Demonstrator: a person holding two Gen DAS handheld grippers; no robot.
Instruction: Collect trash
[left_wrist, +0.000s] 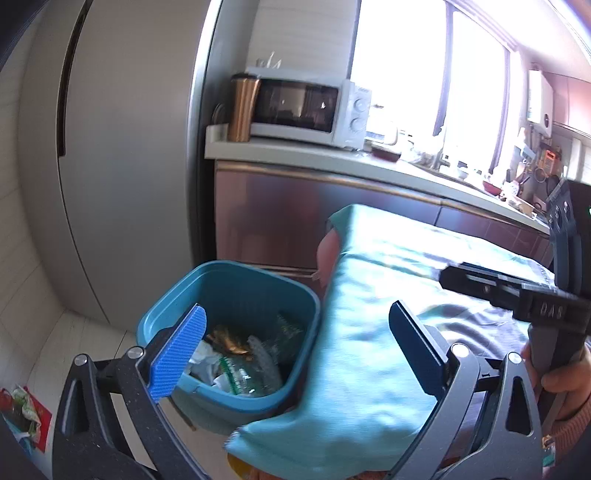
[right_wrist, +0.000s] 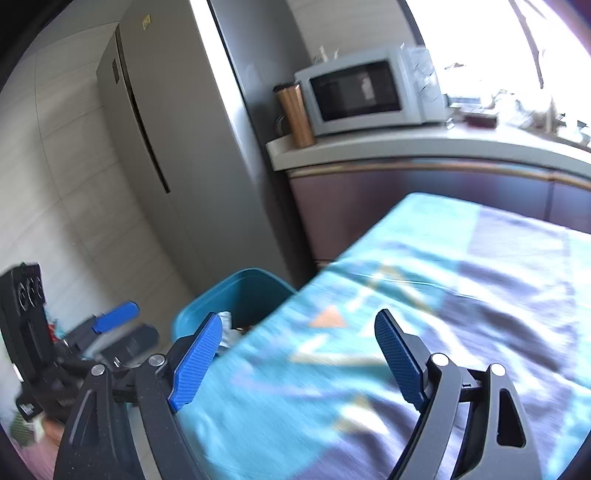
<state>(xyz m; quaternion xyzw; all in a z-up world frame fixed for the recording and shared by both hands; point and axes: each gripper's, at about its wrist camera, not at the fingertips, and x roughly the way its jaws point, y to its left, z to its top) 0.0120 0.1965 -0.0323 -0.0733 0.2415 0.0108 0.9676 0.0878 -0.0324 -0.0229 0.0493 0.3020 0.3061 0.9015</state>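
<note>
A blue bin (left_wrist: 229, 269) stands on the floor beside the table's corner. It holds a clear plastic bottle (left_wrist: 243, 376), crumpled white paper (left_wrist: 203, 362) and a golden wrapper (left_wrist: 229, 341). My left gripper (left_wrist: 295, 314) hovers above the bin and the table edge, open, with nothing between its blue pads. In the right wrist view the bin (right_wrist: 243, 284) peeks out behind the table corner. My right gripper (right_wrist: 299, 317) is open and empty over the teal tablecloth (right_wrist: 443, 295). The left gripper's blue pad (right_wrist: 116, 315) shows at the lower left there. A hand (left_wrist: 565, 376) holds the right gripper's black body (left_wrist: 517, 295).
A grey fridge (left_wrist: 122, 166) rises behind the bin. A microwave (left_wrist: 306, 107) and a copper tumbler (left_wrist: 242, 109) sit on the kitchen counter (left_wrist: 332, 158), which is cluttered further right. A red and green packet (left_wrist: 22, 413) lies on the floor at the lower left.
</note>
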